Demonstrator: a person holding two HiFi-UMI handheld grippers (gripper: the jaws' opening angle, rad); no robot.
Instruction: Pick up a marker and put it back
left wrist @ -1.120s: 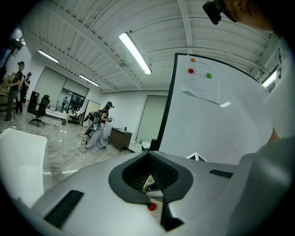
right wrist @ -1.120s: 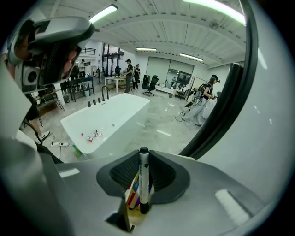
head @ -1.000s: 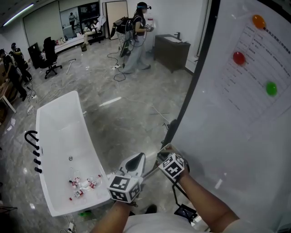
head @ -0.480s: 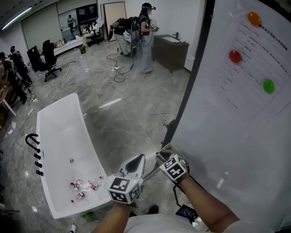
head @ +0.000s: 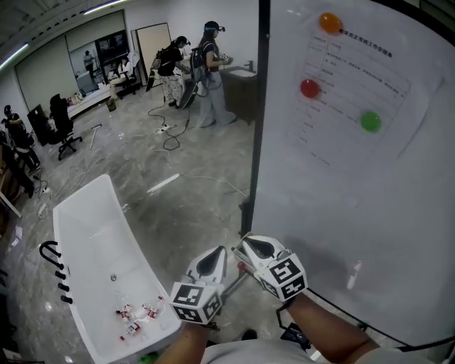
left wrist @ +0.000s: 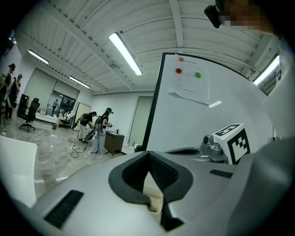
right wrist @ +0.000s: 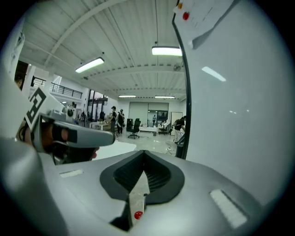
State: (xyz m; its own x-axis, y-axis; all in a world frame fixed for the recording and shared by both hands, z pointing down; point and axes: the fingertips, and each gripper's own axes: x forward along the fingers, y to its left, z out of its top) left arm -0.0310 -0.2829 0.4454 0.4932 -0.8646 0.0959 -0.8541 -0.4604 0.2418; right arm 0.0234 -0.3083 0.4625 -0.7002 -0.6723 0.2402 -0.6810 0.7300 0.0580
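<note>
No marker can be made out in any view. My left gripper [head: 211, 260] and right gripper [head: 260, 247] are held side by side low in the head view, just in front of the whiteboard [head: 370, 213]. The left gripper [left wrist: 148, 154] is shut, with only a cream sliver showing low in its seam. The right gripper [right wrist: 144, 153] is shut too. A thin pale strip with a small red dot [right wrist: 137, 215] shows in its seam, and I cannot tell what that is. A small red spot [head: 240, 268] sits beside the right gripper.
A paper sheet [head: 348, 92] hangs on the board under orange [head: 329, 22], red [head: 309, 88] and green [head: 370, 121] magnets. The board's black post [head: 259, 106] stands ahead. A white bathtub [head: 85, 242] holding small bottles [head: 138, 313] lies to the left. People [head: 206, 64] stand at the back.
The head view has swung toward the whiteboard, which now fills more of the picture. Both grippers sit slightly higher, and the right one has turned. The people at the back have shifted.
</note>
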